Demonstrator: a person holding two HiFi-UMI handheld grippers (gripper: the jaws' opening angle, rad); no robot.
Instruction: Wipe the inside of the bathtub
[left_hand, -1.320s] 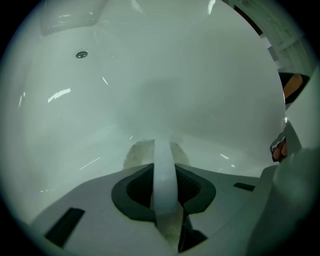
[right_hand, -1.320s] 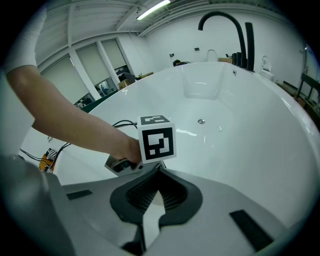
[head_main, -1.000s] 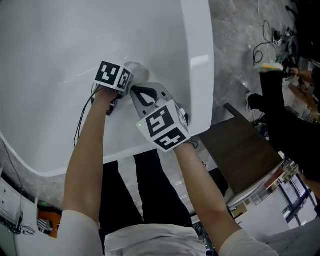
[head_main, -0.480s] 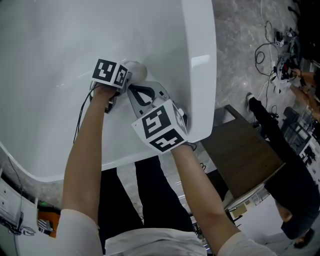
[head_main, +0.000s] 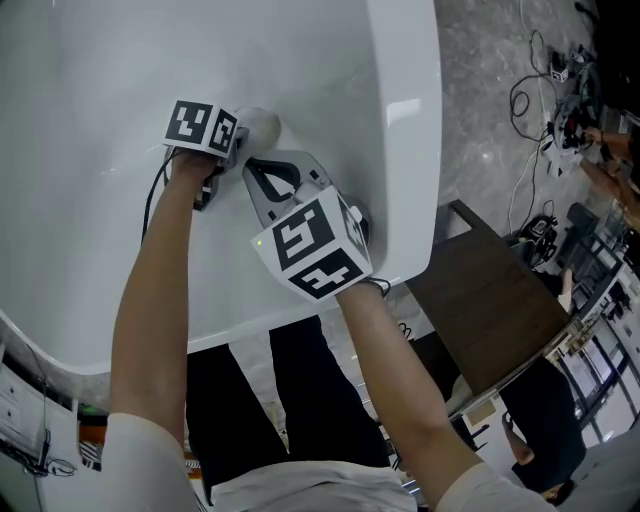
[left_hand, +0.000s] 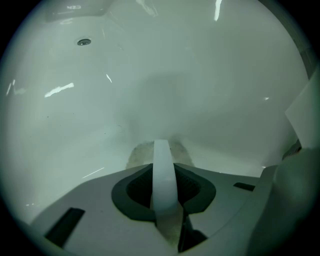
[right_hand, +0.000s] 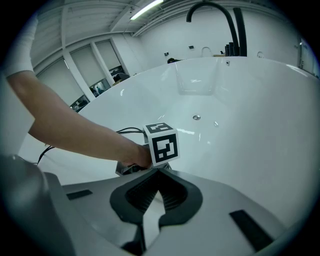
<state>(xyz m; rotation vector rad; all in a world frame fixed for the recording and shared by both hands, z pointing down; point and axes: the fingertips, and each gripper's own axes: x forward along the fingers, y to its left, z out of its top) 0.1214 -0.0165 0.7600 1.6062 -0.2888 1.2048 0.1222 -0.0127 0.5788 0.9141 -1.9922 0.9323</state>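
The white bathtub (head_main: 405, 150) fills the head view, and both grippers are inside it near its right wall. My left gripper (head_main: 243, 135) is shut on a white cloth (head_main: 260, 125). In the left gripper view that cloth (left_hand: 162, 175) shows as a pale band between the jaws, pressed against the tub's inner surface (left_hand: 200, 75). My right gripper (head_main: 262, 172) sits just behind and to the right of the left one, shut with nothing in it. In the right gripper view its jaws (right_hand: 159, 172) point at the left gripper's marker cube (right_hand: 162, 144).
The tub's drain (left_hand: 84, 42) lies far ahead to the left. A black faucet (right_hand: 220, 15) stands at the far end. Outside the tub are a dark wooden board (head_main: 480, 300), cables (head_main: 535, 60) on the grey floor, and a cable (head_main: 155, 215) trailing from the left gripper.
Both grippers have slid a little up and to the left along the tub's inner surface, the cloth going with the left one. A person in the background at right has moved away.
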